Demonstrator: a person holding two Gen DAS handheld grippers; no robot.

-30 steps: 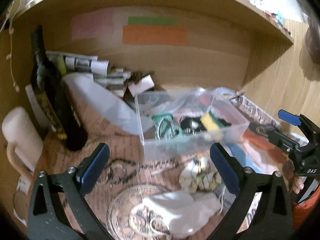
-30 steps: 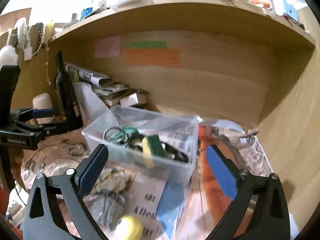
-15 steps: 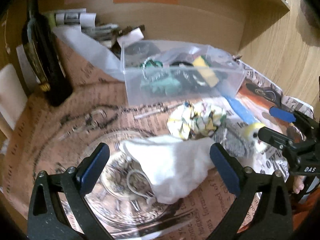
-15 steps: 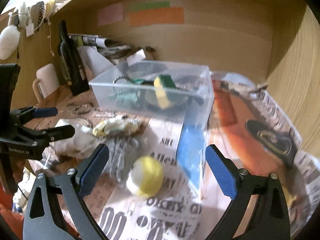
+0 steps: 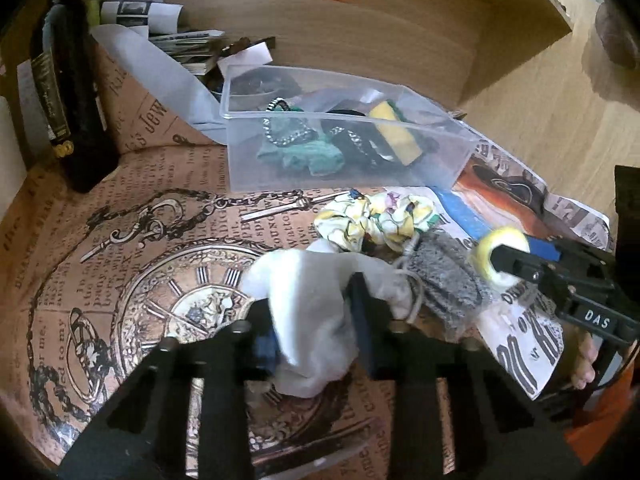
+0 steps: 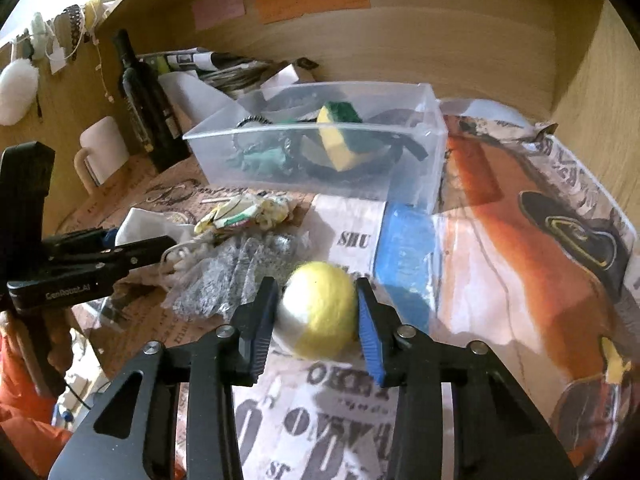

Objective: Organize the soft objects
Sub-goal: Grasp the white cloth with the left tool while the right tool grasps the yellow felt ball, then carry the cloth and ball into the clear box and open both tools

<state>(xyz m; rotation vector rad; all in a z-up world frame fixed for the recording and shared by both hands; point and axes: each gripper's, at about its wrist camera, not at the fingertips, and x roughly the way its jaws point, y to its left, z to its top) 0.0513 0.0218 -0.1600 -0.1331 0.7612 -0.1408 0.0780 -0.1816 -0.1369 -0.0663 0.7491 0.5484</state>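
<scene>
My left gripper (image 5: pixel 314 320) is shut on a white cloth (image 5: pixel 316 304) that lies on the printed paper. My right gripper (image 6: pixel 318 312) is shut on a yellow and white felt ball (image 6: pixel 320 312); it also shows in the left wrist view (image 5: pixel 494 258). Between them lie a grey fuzzy piece (image 5: pixel 444 280) and a yellow patterned scrunchie (image 5: pixel 376 218). A clear plastic box (image 5: pixel 436 168) behind them holds a yellow-green sponge (image 6: pixel 336 136), green cloth and dark bands.
A dark wine bottle (image 5: pixel 68 88) and a white mug (image 6: pixel 102 154) stand at the left. Stacked papers (image 5: pixel 176 40) lie against the wooden back wall. A blue flat piece (image 6: pixel 412 248) lies right of the ball. Shelf walls close in at back and right.
Both grippers have moved down and forward and closed. The left one now grips the white cloth and the right one grips the yellow ball; both were open before.
</scene>
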